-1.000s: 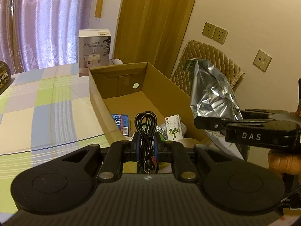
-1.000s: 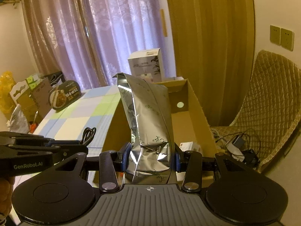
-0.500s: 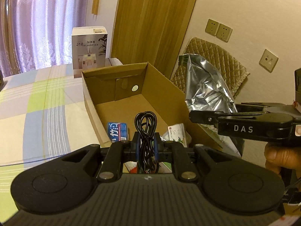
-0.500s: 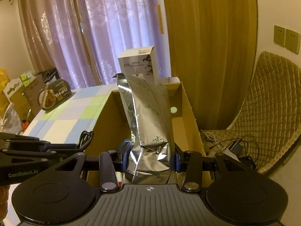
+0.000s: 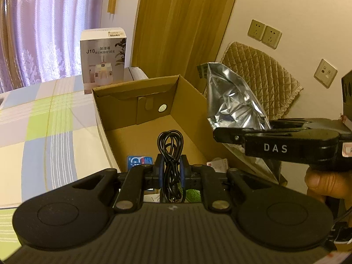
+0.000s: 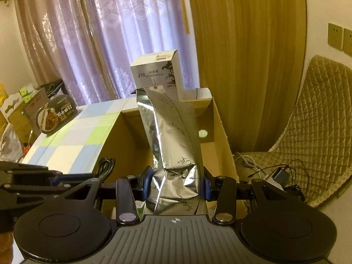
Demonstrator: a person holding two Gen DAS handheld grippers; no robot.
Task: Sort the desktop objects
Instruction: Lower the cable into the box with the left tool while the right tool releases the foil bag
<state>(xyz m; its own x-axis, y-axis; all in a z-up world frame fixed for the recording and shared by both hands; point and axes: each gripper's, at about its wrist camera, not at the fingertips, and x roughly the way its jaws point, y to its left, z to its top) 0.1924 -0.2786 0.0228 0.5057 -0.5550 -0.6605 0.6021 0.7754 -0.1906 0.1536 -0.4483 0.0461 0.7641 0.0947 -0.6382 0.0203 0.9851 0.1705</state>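
My left gripper is shut on a coiled black cable, held over the near end of the open cardboard box. A silver foil bag stands upright in my right gripper, which is shut on its lower part above the box. In the left wrist view the foil bag and the right gripper hang over the box's right wall, with a hand behind. A blue packet and a white card box lie on the box floor.
A white humidifier carton stands behind the box on the checked tablecloth. A black food tray leans at the table's far left. A quilted chair with chargers and cables is at the right.
Both grippers have moved forward over the box with their loads; the box and humidifier carton now look nearer. The foil bag sits further over the box's right wall.
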